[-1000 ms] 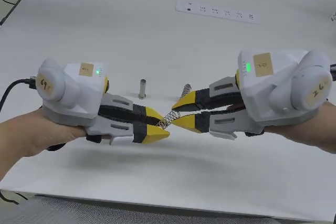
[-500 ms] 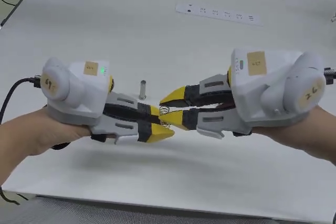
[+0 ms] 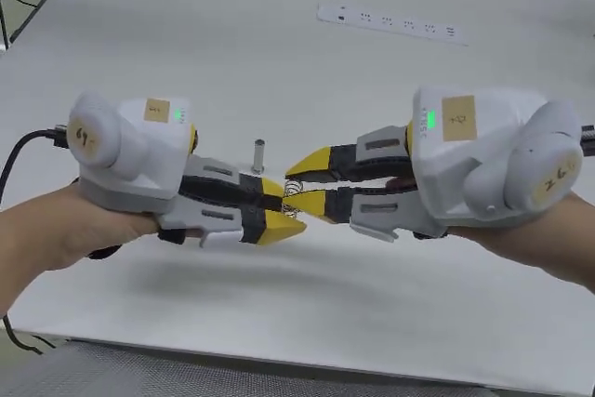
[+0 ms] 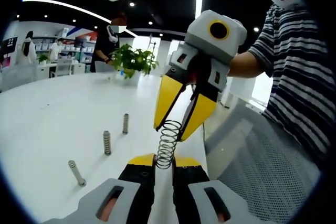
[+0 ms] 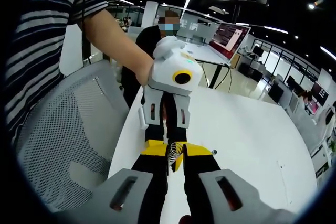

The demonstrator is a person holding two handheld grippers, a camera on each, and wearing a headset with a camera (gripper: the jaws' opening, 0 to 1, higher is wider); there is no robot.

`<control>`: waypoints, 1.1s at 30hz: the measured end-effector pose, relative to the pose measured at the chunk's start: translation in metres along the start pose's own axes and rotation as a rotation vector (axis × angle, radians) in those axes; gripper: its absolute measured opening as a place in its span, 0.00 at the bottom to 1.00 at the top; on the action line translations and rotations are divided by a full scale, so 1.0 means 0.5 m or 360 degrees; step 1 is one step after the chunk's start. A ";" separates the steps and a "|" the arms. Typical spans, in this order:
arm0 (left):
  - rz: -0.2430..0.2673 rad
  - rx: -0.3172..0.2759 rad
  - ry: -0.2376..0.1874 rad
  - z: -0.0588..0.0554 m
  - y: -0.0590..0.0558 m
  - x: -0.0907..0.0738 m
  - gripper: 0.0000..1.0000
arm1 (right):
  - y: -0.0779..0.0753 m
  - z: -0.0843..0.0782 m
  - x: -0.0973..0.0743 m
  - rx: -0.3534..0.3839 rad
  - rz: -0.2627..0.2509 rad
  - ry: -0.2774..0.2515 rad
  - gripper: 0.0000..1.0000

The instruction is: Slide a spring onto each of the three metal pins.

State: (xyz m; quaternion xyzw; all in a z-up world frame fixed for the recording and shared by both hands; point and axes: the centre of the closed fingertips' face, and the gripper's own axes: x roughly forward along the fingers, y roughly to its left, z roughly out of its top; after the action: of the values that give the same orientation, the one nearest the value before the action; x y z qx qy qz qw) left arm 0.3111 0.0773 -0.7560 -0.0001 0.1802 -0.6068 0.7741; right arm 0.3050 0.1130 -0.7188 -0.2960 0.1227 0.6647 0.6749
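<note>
Head view: left gripper (image 3: 284, 218) and right gripper (image 3: 296, 186) nose to nose just above the white desk (image 3: 279, 62), each wrapped in a hand, left hand (image 3: 65, 239) and right hand (image 3: 535, 230), with a small spring (image 3: 292, 200) bridging the yellow tips. Left fingers closed on 1 end of that spring, plain in the left gripper view, with the coil rising straight up from between the 2 yellow tips. Right fingers (image 4: 167, 95) parted in a narrow V, straddling the spring's free upper end; cannot tell whether the pads touch the coil. Spring itself off the desk, in the air between the 2 grippers. In the right gripper view, the same coil between that gripper's own yellow tips, and the left gripper facing straight back. To the left in the left gripper view, 3 metal pins standing in a row on the desk beyond the grippers: near pin (image 4: 77, 173) bare and smooth, middle pin (image 4: 106, 142) ribbed as if wrapped in coils, far pin (image 4: 125, 123) too small to judge. At the far edge of the desk in the head view, a white power strip (image 3: 390, 23). A black cable (image 3: 23, 160) trailing from the back of the left gripper. A striped sleeve (image 4: 294, 77) behind the right gripper and a grey mesh chair (image 5: 68, 129) beside the desk.
</note>
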 end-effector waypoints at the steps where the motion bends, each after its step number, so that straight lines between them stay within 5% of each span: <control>1: 0.0013 -0.0028 0.0004 0.000 0.002 -0.001 0.04 | -0.001 0.001 0.000 -0.0009 -0.0003 0.0002 0.07; 19: 0.0110 -0.0080 0.0022 -0.025 0.014 -0.032 0.18 | -0.019 -0.003 0.005 -0.0104 -0.0048 0.0045 0.07; 33: 0.0252 -0.0098 0.0007 -0.033 0.044 -0.064 0.41 | -0.029 -0.028 0.011 -0.0124 -0.0081 0.0090 0.07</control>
State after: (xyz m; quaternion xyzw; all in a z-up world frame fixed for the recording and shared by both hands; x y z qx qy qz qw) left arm 0.3209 0.1168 -0.7675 -0.0083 0.2001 -0.5379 0.8189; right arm 0.3225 0.1107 -0.7296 -0.3438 0.1081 0.6429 0.6759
